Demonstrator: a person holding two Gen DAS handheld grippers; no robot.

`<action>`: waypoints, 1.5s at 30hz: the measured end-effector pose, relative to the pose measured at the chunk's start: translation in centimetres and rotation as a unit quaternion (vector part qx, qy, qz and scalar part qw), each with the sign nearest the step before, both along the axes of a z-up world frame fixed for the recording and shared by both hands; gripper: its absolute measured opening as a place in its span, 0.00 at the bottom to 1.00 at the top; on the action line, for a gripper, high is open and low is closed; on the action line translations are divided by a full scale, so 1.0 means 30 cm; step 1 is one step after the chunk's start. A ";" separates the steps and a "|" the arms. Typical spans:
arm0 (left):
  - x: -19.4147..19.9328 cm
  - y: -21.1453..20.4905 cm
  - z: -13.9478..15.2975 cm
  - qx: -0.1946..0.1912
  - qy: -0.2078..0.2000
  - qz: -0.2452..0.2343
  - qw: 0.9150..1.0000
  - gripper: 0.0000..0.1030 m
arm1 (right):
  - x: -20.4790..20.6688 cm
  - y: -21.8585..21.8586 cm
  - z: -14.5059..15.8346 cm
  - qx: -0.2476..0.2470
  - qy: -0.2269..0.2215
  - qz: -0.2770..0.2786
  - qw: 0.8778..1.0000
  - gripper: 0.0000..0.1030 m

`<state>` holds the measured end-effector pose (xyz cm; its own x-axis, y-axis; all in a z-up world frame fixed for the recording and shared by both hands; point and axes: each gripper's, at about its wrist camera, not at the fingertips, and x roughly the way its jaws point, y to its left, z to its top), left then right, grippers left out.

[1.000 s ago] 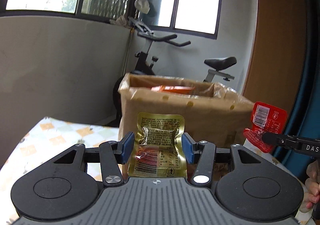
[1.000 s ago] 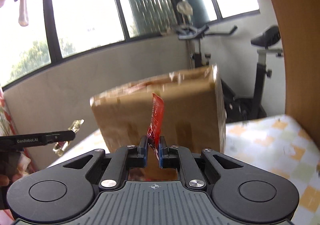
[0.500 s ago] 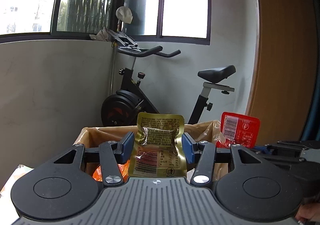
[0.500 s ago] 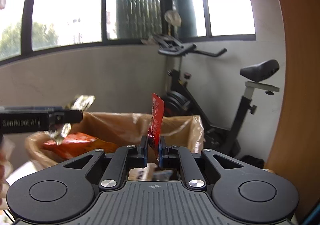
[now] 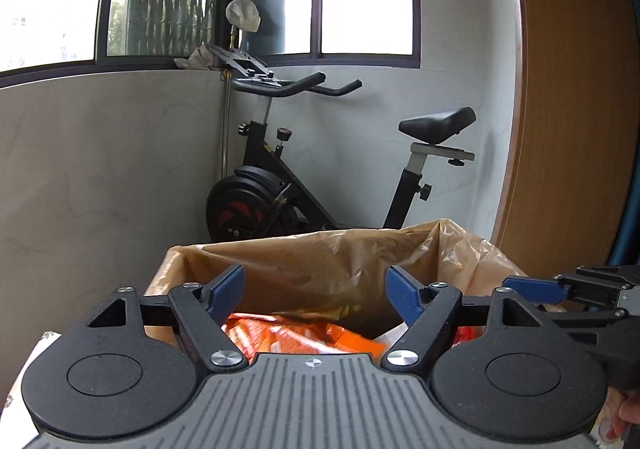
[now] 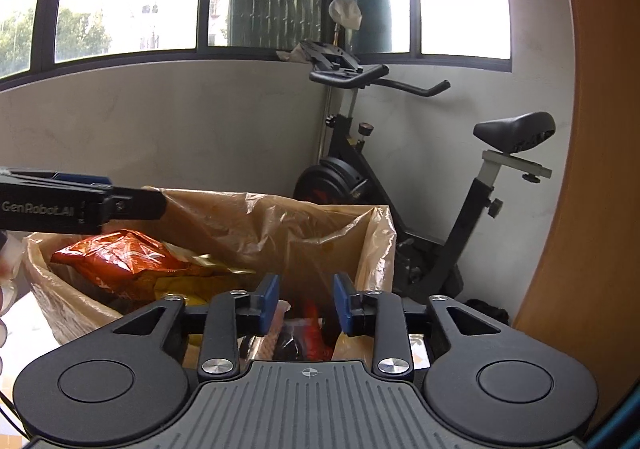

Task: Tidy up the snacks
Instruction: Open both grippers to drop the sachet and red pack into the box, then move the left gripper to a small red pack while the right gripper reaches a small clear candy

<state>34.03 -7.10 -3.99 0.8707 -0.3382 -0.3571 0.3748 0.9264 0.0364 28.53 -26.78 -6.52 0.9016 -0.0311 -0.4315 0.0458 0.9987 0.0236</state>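
Half a second ago my left tool (image 5: 316, 291) pinched a gold foil packet and my right tool (image 6: 306, 303) a red sachet; now both stand wide and hold nothing. Both hang over the plastic-lined cardboard box (image 6: 280, 221), where the crinkled orange snack bag (image 6: 116, 255) lies. My left tool's side reads "GenRobot.AI".

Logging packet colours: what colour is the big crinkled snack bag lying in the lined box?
Orange; the snack bag shows best in the right wrist view.
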 end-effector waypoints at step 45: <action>-0.339 0.394 -0.423 -0.030 0.161 0.078 0.983 0.76 | -0.254 0.014 -0.555 0.006 0.165 0.020 0.986 0.32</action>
